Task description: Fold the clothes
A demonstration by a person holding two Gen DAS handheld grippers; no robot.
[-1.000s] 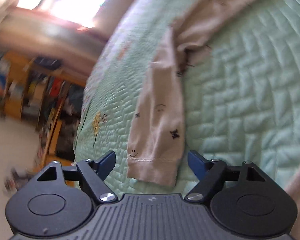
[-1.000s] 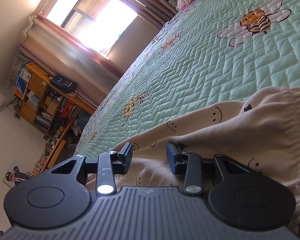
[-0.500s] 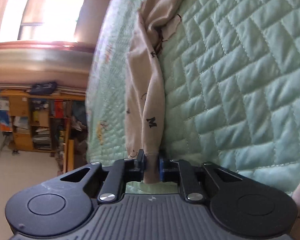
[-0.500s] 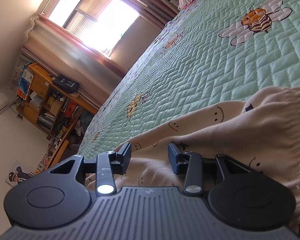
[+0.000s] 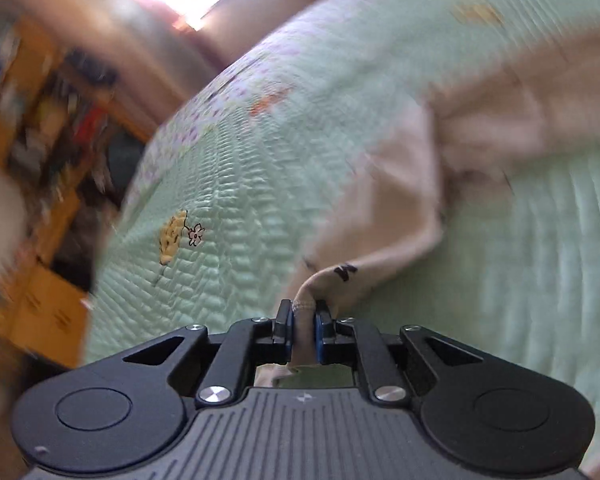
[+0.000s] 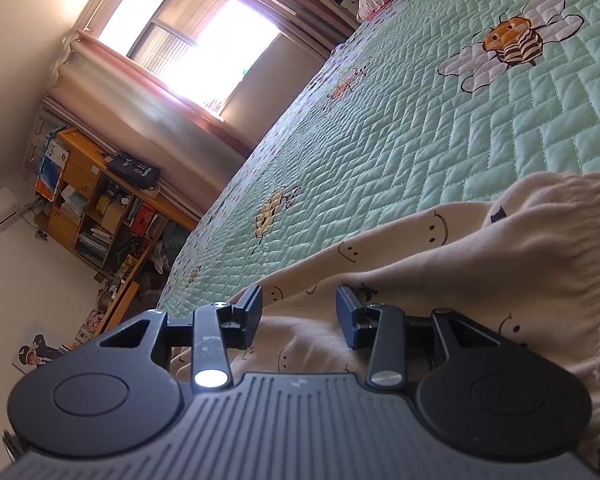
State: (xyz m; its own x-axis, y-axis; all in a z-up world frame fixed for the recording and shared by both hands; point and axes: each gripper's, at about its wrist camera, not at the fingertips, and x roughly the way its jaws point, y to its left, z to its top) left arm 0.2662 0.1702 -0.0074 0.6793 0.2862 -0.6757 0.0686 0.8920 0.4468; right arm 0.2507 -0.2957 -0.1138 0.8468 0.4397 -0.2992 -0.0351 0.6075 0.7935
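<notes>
Left gripper [image 5: 303, 332] angled down toward the green quilt [image 5: 260, 184], jaws closing, pads pinched on the hemmed cuff of the cream garment [image 5: 400, 200]; cuff lifted off the quilt, sleeve trailing up and right to the bunched body of the garment, view heavily motion-blurred. Right gripper [image 6: 298, 316] held low and near level over the garment [image 6: 480, 264], jaws partly apart, cloth lying below and between the fingers, pads not pressing it. No containers in view apart from the wooden shelf unit [image 6: 96, 200] by the window, crammed with books and boxes. Versus one second earlier: left jaws then wide with the cuff flat between them, now clamped on it and raised; right gripper unchanged in place and gap.
</notes>
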